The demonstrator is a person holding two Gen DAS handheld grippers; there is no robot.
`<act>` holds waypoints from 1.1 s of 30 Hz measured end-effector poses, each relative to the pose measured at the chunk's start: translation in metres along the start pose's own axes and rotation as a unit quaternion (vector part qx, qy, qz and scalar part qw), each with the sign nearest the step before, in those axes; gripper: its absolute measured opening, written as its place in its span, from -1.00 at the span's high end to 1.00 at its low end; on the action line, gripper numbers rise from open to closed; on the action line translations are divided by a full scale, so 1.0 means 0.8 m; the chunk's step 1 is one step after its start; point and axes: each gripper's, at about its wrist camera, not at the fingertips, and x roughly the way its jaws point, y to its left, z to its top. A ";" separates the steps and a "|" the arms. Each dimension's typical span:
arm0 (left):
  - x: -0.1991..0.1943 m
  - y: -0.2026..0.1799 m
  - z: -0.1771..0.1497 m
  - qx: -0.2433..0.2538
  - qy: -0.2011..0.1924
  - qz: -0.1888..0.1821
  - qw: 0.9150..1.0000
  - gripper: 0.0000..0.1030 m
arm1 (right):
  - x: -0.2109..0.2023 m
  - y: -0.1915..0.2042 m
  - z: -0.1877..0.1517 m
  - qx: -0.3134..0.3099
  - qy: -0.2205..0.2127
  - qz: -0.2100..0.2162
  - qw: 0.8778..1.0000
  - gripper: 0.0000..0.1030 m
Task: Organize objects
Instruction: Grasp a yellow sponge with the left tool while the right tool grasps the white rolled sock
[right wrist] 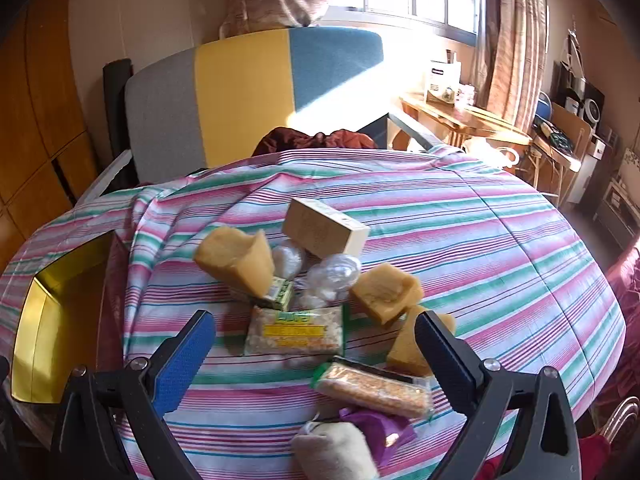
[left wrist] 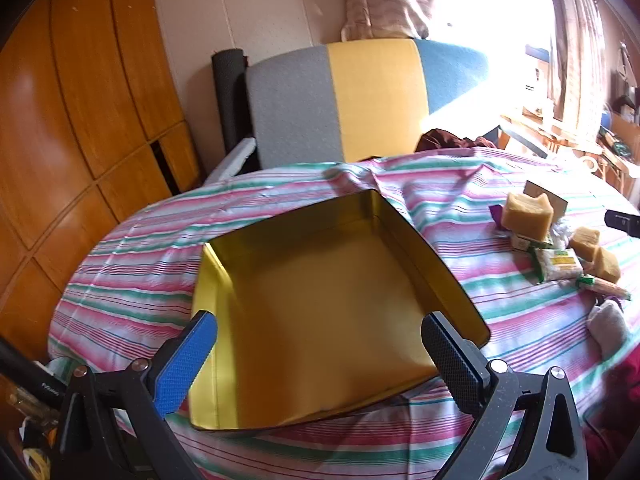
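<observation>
Gold-lined tin [left wrist: 320, 300] sits empty near the striped counter's [left wrist: 132, 280] left edge, under the left tongs [left wrist: 320, 344], spread wide, holding nothing. Right tongs [right wrist: 316, 344] gape over snack packets [right wrist: 296, 330]; a pale bundle [right wrist: 336, 456], perhaps cloth, is cut off.

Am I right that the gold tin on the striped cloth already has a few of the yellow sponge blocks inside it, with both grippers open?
Not quite. The gold tin is empty: the left wrist view shows only its bare bottom. The yellow sponge blocks lie on the striped cloth beside it, among the packets, as the right wrist view shows. The left gripper and right gripper are both open, as you said.
</observation>
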 end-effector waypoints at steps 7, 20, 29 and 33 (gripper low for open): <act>0.016 -0.051 0.024 0.004 0.017 -0.111 0.994 -0.99 | 0.016 -0.091 -0.008 0.134 -0.015 0.015 0.991 -0.97; 0.113 -0.194 0.103 0.020 0.100 -0.240 0.965 -0.99 | 0.028 -0.136 -0.015 0.237 -0.004 0.078 0.968 -0.98; 0.175 -0.284 0.141 0.070 0.112 -0.243 0.961 -0.99 | 0.031 -0.150 -0.016 0.261 0.001 0.105 0.960 -0.98; 0.202 -0.307 0.151 0.080 0.122 -0.237 0.961 -0.99 | 0.034 -0.155 -0.016 0.273 0.005 0.115 0.955 -0.98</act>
